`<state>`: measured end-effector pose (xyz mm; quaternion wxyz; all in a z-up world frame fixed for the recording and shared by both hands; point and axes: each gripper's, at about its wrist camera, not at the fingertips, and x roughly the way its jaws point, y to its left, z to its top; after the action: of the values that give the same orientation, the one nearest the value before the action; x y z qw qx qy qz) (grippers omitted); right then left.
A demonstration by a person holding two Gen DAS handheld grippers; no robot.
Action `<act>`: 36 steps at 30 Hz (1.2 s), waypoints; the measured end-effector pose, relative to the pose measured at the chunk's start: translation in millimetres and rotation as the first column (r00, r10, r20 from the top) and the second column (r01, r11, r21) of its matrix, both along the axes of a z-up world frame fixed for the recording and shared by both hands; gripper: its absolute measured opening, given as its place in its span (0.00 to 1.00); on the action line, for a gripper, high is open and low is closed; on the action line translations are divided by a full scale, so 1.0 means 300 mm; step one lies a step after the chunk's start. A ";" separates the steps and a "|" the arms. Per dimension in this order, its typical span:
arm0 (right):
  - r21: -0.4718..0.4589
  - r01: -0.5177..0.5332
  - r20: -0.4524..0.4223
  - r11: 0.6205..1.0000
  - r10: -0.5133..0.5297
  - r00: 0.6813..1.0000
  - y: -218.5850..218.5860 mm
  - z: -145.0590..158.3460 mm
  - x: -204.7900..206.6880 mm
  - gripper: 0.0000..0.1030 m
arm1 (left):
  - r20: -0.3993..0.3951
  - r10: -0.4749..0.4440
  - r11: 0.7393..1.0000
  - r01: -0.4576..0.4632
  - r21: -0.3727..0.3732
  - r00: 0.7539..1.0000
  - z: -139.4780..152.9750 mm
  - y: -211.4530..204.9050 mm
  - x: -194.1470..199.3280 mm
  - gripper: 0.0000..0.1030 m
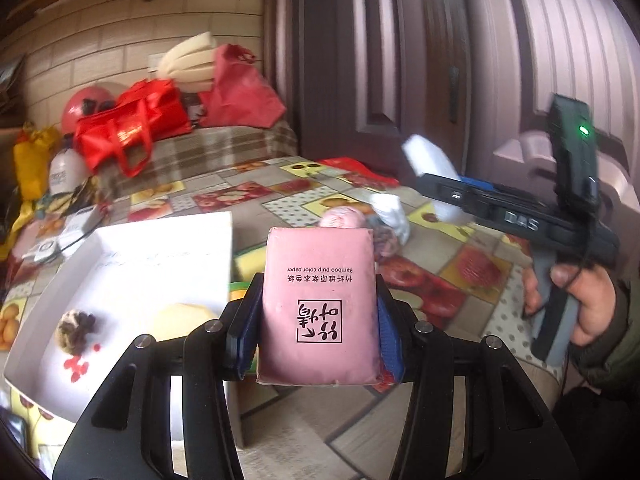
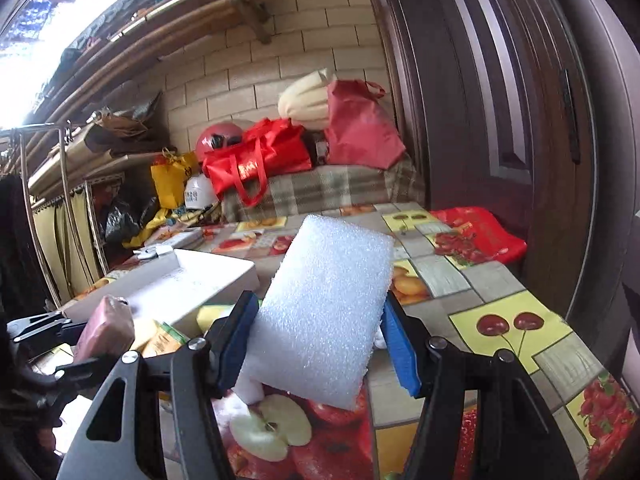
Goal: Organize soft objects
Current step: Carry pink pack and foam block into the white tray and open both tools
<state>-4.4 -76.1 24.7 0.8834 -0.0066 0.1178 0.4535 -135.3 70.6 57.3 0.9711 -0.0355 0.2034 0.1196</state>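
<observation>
Carry step under way, judging by both loads held clear above the fruit-patterned oilcloth surface [image 2: 500,280]. Left tongs [image 1: 318,332] clamped on a soft pink rectangular tissue pack [image 1: 320,304], upright between the blue pads [image 1: 388,340]. Right tongs [image 2: 320,340] gripping a white rectangular foam block [image 2: 324,312], tilted — squeezed at its lower sides. Open white cardboard box [image 1: 132,248] just left, already holding small items. Next, probably: swing each load over the box, lower, then release — gently, as both squash easily.

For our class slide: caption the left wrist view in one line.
Left gripper clamps a pink tissue pack above the fruit-print tablecloth, beside a white box.
</observation>
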 end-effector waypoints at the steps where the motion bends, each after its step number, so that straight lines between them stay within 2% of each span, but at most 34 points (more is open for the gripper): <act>1: -0.010 -0.008 0.003 1.000 0.008 1.000 0.004 -0.001 -0.008 0.60 | 0.008 0.013 1.000 -0.013 -0.021 1.000 -0.001 0.014 -0.004 0.48; 3: -0.013 -0.021 0.004 1.000 0.021 1.000 0.014 0.002 -0.016 0.60 | 0.023 0.041 0.998 -0.040 -0.048 0.999 -0.001 0.039 -0.015 0.48; 12: -0.064 -0.149 0.048 0.987 0.152 0.987 0.133 0.003 -0.121 0.60 | 0.038 0.137 0.990 -0.136 -0.025 0.990 -0.004 0.096 -0.061 0.48; 17: -0.080 -0.192 0.040 0.978 0.196 0.980 0.191 0.000 -0.150 0.60 | 0.044 0.204 0.979 -0.203 -0.023 0.978 -0.008 0.146 -0.094 0.48; 23: -0.097 -0.236 0.018 0.967 0.239 0.971 0.262 -0.010 -0.178 0.60 | 0.036 0.325 0.944 -0.326 0.043 0.945 -0.023 0.235 -0.133 0.48; 26: -0.109 -0.255 0.004 0.961 0.257 0.966 0.299 -0.017 -0.186 0.60 | 0.030 0.369 0.929 -0.369 -0.021 0.929 -0.038 0.317 -0.158 0.48; 28: -0.114 -0.266 -0.008 0.957 0.267 0.964 0.321 -0.023 -0.189 0.60 | 0.035 0.395 0.919 -0.395 -0.013 0.918 -0.041 0.339 -0.167 0.48; 36: -0.134 -0.296 -0.007 0.946 0.298 0.955 0.399 -0.036 -0.228 0.60 | 0.031 0.418 0.908 -0.419 0.005 0.908 -0.047 0.391 -0.169 0.48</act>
<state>-72.7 43.6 13.9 0.8035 -0.0862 0.1394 0.5723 -185.9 187.8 43.2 0.9260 -0.0746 0.1759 0.3255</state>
